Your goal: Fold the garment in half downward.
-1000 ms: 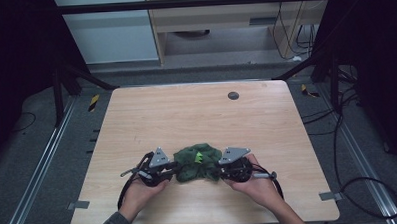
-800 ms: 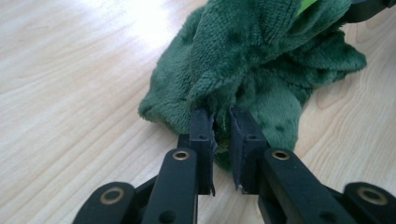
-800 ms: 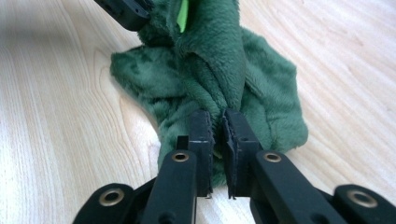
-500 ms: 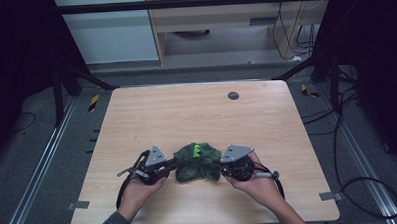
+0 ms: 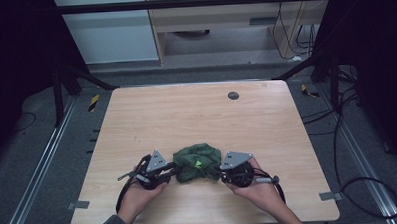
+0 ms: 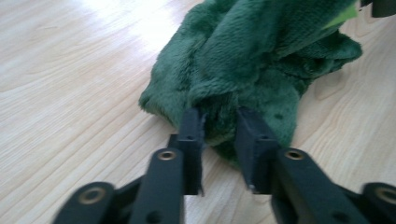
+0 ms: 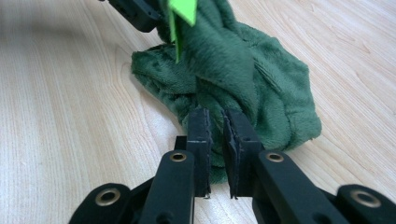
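Note:
A crumpled dark green plush cloth (image 5: 197,163) (image 6: 252,56) (image 7: 233,60) with a bright yellow-green tag (image 5: 199,163) (image 7: 180,14) lies near the front of the wooden table (image 5: 186,117). My left gripper (image 5: 172,169) (image 6: 219,116) lies level at the cloth's left side. A thick fold still fills the gap between its jaws, which have just been opening. My right gripper (image 5: 219,169) (image 7: 216,116) is at the cloth's right side, shut on a thin fold. A hand holds each gripper low on the table.
A small dark round disc (image 5: 233,95) sits at the far middle of the table. The table's front edge runs just behind the hands, with metal brackets (image 5: 75,204) at its corners. Cables trail from both grippers and across the floor at the right.
Both hands stay at the cloth's two sides in nearly the same spot. The cloth bundle between them looks about the same.

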